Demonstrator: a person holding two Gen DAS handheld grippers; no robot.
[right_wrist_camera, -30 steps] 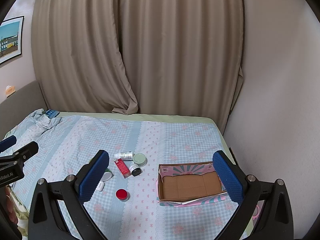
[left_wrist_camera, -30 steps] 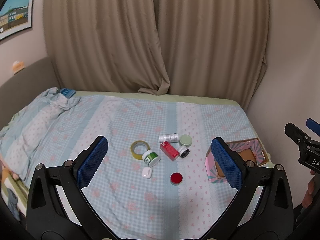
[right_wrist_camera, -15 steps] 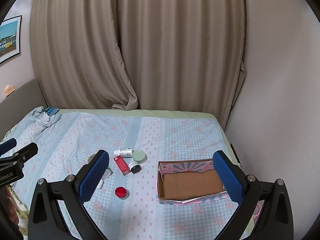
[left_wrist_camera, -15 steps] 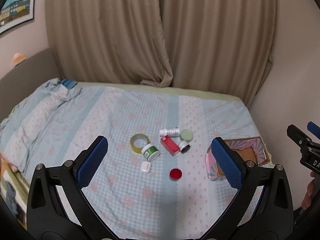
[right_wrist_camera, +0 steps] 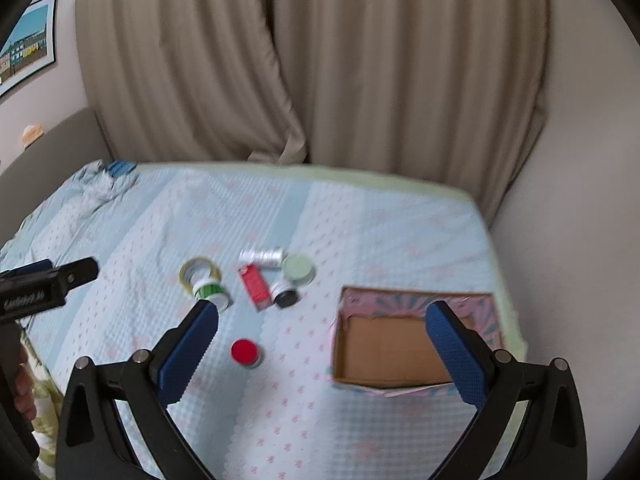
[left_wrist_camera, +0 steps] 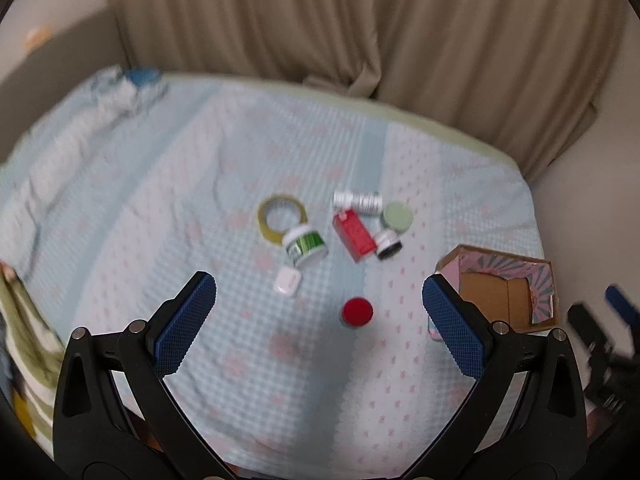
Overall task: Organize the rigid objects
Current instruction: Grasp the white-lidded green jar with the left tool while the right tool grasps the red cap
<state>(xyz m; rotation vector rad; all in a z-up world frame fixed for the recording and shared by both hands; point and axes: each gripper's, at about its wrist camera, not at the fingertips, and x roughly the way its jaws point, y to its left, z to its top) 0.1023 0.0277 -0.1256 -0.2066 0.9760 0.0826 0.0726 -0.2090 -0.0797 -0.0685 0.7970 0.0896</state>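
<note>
Two sets of blue-padded black tongs hover above a bed, both spread wide with nothing between their pads: the left tongs [left_wrist_camera: 319, 306] and the right tongs [right_wrist_camera: 322, 330]. Between the left pads, toward 12 o'clock, lies a small round red-lidded jar [left_wrist_camera: 356, 311] on the pale blue checked bedspread [left_wrist_camera: 160, 216]. Just past it at 11 o'clock sits a small white rounded case [left_wrist_camera: 287, 280], and touching that a white tub with a green label [left_wrist_camera: 305, 245], tipped on its side against a yellowish ring of tape [left_wrist_camera: 281, 217]. At 12 to 1 o'clock cluster a red rectangular box [left_wrist_camera: 354, 235], a white cylinder lying flat [left_wrist_camera: 357, 201], a pale green round lid [left_wrist_camera: 396, 217] and a little white jar with a black cap [left_wrist_camera: 387, 244], close together. Well apart at 3 o'clock stands an open pink patterned cardboard box [right_wrist_camera: 404, 346], empty inside. Beige curtains [right_wrist_camera: 320, 64] hang behind the bed. Motion blur softens the finer details.
</note>
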